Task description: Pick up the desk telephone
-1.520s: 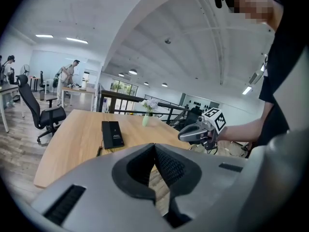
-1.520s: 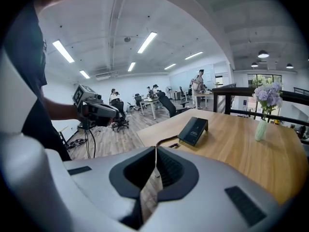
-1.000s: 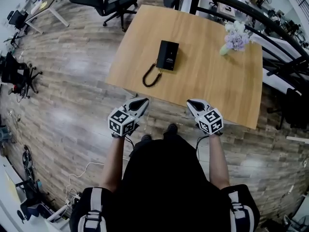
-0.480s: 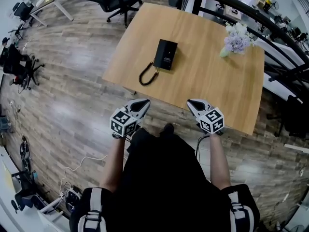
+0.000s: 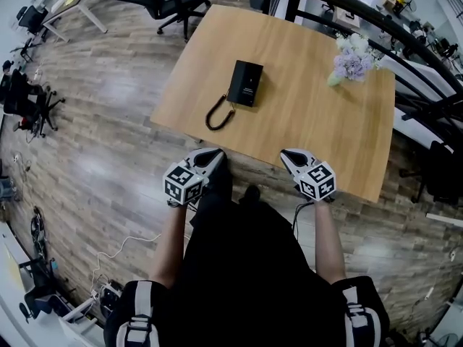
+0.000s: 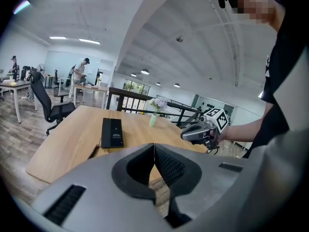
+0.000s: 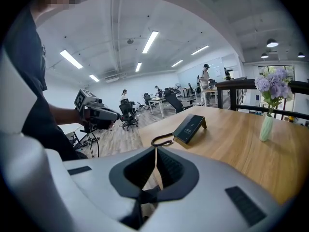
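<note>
1. While left tongs [image 5: 213, 154] and right tongs [image 5: 288, 155] hang closed and empty by the near edge of the table [image 5: 311, 129], the phone [image 5: 244, 84] lies mid-table, well apart from both.
2. It looks like a rigid, smooth black slab, probably light. Its coiled cord [image 5: 218, 114] will likely trail springily. Gripping across the long sides seems best.
3. Compared with a second earlier, little differs: phone and table sit slightly further left in the head view, and the tongs are closed as before.

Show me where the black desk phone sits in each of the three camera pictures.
Head view: desk telephone, upper middle, on the table.
Left gripper view: left of centre.
Right gripper view: just right of centre.
Shared landmark: flower vase, right of it in every view.
</note>
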Demonstrator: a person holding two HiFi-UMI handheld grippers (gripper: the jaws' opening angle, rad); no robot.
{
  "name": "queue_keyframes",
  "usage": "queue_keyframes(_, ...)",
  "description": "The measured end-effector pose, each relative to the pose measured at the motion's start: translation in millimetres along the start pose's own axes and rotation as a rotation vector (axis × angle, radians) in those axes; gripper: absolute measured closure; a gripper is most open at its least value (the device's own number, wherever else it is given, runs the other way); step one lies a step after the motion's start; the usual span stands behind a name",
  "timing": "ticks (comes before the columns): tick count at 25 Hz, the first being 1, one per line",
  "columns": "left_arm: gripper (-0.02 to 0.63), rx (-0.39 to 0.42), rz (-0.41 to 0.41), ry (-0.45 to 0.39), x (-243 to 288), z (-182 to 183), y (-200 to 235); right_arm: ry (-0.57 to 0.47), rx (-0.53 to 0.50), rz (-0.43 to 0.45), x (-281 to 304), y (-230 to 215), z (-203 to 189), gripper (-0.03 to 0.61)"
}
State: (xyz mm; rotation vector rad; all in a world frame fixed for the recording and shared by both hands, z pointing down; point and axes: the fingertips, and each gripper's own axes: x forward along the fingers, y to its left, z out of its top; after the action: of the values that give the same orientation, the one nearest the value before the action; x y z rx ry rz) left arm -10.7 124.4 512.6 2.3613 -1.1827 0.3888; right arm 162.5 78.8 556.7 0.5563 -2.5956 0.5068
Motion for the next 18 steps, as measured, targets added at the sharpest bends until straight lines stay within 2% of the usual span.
queue_keyframes(6, 0.592, 0.007, -0.018, 0.001, 10, 8, 20, 0.012, 0.01, -0.014, 13, -12, 6, 0.554)
queue_keyframes(18, 0.592, 0.011, -0.076, 0.006, 36, 43, 87, 0.026, 0.007, -0.057, 62, -36, 47, 0.554)
